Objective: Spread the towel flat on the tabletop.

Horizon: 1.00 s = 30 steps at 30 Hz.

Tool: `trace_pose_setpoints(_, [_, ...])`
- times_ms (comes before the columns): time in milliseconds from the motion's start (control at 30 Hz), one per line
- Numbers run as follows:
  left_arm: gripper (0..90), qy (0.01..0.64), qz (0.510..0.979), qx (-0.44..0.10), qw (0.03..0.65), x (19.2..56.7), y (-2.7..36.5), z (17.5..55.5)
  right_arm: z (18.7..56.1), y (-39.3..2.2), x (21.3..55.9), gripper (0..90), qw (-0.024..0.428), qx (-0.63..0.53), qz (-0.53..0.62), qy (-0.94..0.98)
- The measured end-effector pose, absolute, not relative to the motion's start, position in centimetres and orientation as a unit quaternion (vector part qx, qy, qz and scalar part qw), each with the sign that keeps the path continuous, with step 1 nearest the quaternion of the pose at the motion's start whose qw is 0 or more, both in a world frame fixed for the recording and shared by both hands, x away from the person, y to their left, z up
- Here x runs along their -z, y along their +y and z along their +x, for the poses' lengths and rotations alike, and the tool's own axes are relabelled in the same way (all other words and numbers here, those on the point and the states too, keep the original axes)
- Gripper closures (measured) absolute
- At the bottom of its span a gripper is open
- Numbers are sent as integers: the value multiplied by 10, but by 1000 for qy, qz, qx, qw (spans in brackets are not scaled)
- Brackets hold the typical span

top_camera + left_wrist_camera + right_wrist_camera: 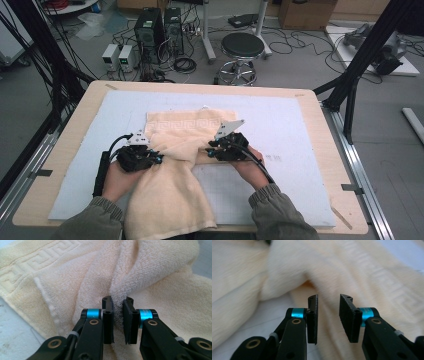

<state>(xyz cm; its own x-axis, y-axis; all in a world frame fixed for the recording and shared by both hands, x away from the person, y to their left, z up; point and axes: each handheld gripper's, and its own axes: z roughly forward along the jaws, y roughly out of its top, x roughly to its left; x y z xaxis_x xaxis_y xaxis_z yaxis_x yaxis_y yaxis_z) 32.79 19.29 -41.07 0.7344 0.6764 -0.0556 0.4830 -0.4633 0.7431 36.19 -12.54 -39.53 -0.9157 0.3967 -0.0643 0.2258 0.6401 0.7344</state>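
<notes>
A cream towel (170,190) with a woven key-pattern border lies bunched across the pale mat (285,120), and its near end hangs over the table's front edge. My left gripper (156,159) sits at the towel's left side. In the left gripper view a raised fold of the towel (155,290) fills the narrow gap between its pads, so my left gripper (117,301) is shut on that fold. My right gripper (211,150) is at the towel's right side. In the right gripper view its jaws (328,298) stand apart, open, with the towel (242,277) lying beyond them and nothing pinched.
The mat covers most of a wooden table (322,150). Beyond the far edge, on the floor, are a round stool (242,47), computer towers (150,30) and loose cables. Black frame posts (370,45) rise at the right and left.
</notes>
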Motion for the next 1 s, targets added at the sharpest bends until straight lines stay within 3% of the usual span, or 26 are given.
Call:
trace_pose_setpoints(300, [811,360,837,-145,386,408,200,326,337,-100,411,668,75,-384,113,913])
trace_pose_setpoints(633, [787,363,831,-131,401,408,213,326,353,-98,427,670,102,-350,149,919])
trace_pose_setpoints(667, [781,362,830,-131,402,408,212,326,355,-96,431,680,105,-344,148,921])
trace_pose_setpoints(700, [783,359,833,-129,402,408,212,325,355,-95,434,727,105,-347,149,920])
trace_pose_setpoints(733, [793,357,832,-129,404,407,212,324,357,-96,434,834,112,-347,152,919])
trace_pose_setpoints(767, [800,356,832,-126,406,406,213,323,358,-97,433,857,105,-351,148,919])
trace_pose_setpoints(867, [811,351,830,-125,415,402,214,320,356,-104,427,870,89,-354,141,920])
trace_pose_setpoints(1000, [811,332,828,-118,436,391,211,309,343,-121,413,870,101,-357,124,920])
